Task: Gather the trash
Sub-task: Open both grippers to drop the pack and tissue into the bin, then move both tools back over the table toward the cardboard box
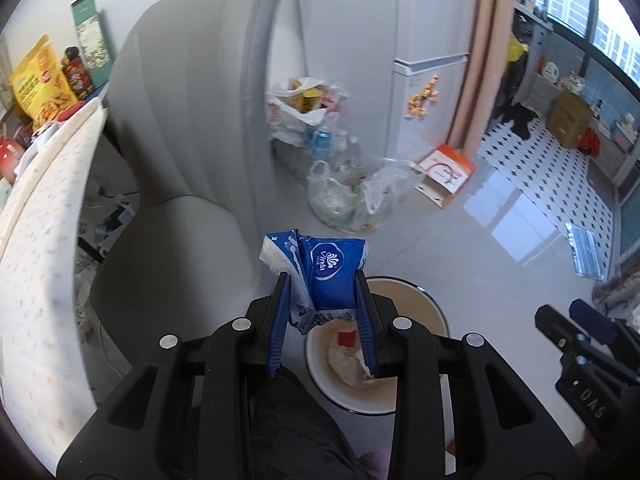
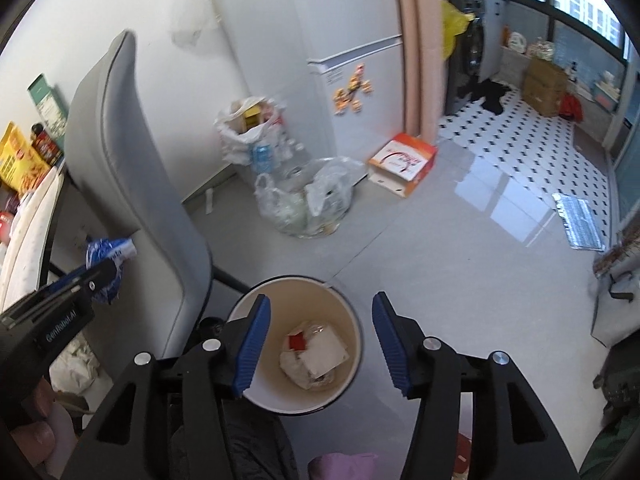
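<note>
My left gripper (image 1: 322,276) is shut on a crumpled blue and white tissue packet (image 1: 326,270), held in the air above the near left rim of a round cream waste bin (image 1: 424,312). Crumpled white paper and a small red piece (image 1: 346,338) lie inside the bin. In the right wrist view my right gripper (image 2: 320,308) stands open right above the bin (image 2: 352,344), nothing between its blue pads. White paper and a red scrap (image 2: 316,354) lie at the bin's bottom. The left gripper (image 2: 100,276) with the packet (image 2: 108,252) shows at the left edge there.
A grey chair (image 1: 180,140) stands just left of the bin. A table edge (image 1: 44,208) with snack packets is at far left. Clear plastic bags of bottles (image 1: 356,192) and an orange and white box (image 1: 444,174) lie on the floor by a white fridge (image 1: 428,40).
</note>
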The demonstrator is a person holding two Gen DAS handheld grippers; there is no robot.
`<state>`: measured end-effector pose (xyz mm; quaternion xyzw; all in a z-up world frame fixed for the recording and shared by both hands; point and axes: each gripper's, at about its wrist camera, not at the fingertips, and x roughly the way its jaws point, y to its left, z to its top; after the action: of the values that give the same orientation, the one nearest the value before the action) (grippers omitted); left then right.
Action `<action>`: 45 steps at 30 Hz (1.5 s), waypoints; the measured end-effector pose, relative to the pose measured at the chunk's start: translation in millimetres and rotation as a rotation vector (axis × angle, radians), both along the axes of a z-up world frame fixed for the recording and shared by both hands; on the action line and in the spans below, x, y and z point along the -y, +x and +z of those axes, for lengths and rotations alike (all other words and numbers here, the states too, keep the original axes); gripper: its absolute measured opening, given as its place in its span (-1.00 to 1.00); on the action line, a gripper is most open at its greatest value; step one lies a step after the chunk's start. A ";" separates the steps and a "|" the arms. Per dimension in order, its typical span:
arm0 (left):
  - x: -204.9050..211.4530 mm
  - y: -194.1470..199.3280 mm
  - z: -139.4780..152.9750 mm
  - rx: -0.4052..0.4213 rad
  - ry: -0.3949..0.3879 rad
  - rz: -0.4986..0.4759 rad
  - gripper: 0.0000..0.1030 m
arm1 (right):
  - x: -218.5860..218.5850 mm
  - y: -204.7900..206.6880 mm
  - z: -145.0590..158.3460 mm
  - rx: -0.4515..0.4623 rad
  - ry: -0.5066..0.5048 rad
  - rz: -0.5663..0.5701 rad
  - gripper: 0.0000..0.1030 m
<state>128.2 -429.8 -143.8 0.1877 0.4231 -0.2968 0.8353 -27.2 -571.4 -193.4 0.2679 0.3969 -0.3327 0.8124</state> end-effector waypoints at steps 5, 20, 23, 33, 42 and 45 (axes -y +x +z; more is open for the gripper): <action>16.1 -15.2 -2.2 -0.030 -0.021 -0.050 -0.30 | 6.9 -23.0 7.3 0.002 -0.015 -0.036 0.06; 18.4 -20.4 10.9 -0.033 -0.064 -0.055 0.67 | 10.5 -39.2 25.8 0.027 -0.052 -0.064 0.23; 11.5 -16.1 16.3 -0.032 -0.073 -0.038 0.68 | 7.8 -39.0 31.3 0.035 -0.059 -0.061 0.28; -35.1 -6.3 53.2 0.057 -0.093 0.054 0.89 | -20.5 -27.2 60.8 0.078 -0.109 -0.010 0.77; -105.5 15.7 87.1 0.114 -0.114 0.178 0.89 | -68.7 2.2 92.5 0.130 -0.138 0.084 0.85; -133.0 19.8 99.5 0.133 -0.135 0.219 0.89 | -91.0 14.2 104.9 0.149 -0.138 0.129 0.85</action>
<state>148.0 -296.8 -44.3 0.1029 0.3639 -0.2188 0.8995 -12.9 -480.4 -88.5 0.2090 0.3281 -0.2853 0.8759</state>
